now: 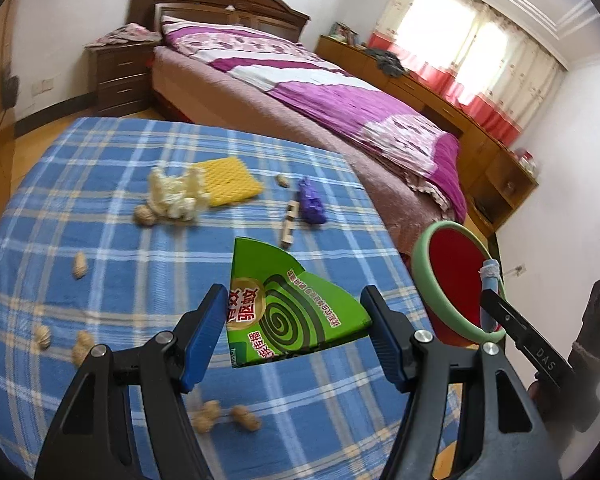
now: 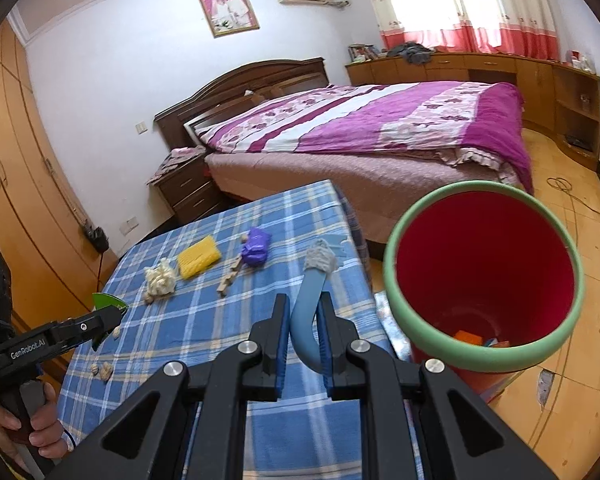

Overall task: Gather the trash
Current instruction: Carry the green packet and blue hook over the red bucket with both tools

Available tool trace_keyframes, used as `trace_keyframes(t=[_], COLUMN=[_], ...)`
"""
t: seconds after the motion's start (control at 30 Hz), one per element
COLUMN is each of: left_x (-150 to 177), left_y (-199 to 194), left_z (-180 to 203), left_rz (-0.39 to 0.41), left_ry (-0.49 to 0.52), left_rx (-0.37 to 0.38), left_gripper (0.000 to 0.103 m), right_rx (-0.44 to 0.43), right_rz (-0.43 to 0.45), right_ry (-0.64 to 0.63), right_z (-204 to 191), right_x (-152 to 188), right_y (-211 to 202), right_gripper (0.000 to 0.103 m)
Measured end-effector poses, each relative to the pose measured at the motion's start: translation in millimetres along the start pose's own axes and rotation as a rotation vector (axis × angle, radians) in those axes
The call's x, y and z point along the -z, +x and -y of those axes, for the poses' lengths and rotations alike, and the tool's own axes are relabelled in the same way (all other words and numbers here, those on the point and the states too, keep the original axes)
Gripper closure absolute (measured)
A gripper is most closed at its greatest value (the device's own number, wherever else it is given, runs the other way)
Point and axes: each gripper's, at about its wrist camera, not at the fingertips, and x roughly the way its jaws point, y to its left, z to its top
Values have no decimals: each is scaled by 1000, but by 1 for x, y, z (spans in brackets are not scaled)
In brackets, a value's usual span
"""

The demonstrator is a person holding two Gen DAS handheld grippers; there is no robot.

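My left gripper is shut on a green mosquito-coil box, holding it above the blue checked tablecloth; from the right wrist view, only the box's green corner shows at that gripper. My right gripper is shut on a curved blue piece with a grey wrapped tip, also seen in the left wrist view. To the right of the table is a red bin with a green rim, with a few items at its bottom. Peanut shells, a yellow sponge, a cream crumpled wad, a purple wad and small wooden blocks lie on the cloth.
A bed with a purple quilt stands beyond the table, a dark nightstand at its head. Wooden cabinets run under the curtained window. A wardrobe lines the left wall. A person's hand grips the left tool's handle.
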Motion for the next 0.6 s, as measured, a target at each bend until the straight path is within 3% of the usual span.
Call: trace_keyframes(t=[0.6], left_x=[-12], left_y=[41], left_z=[88], left_rz=[-38], left_ry=[152], left_rx=[81], left_gripper=[34], right_rx=[97], right_rz=[57], right_ry=[86], right_z=[73], right_x=[-15], right_y=[-18], right_gripper=[87])
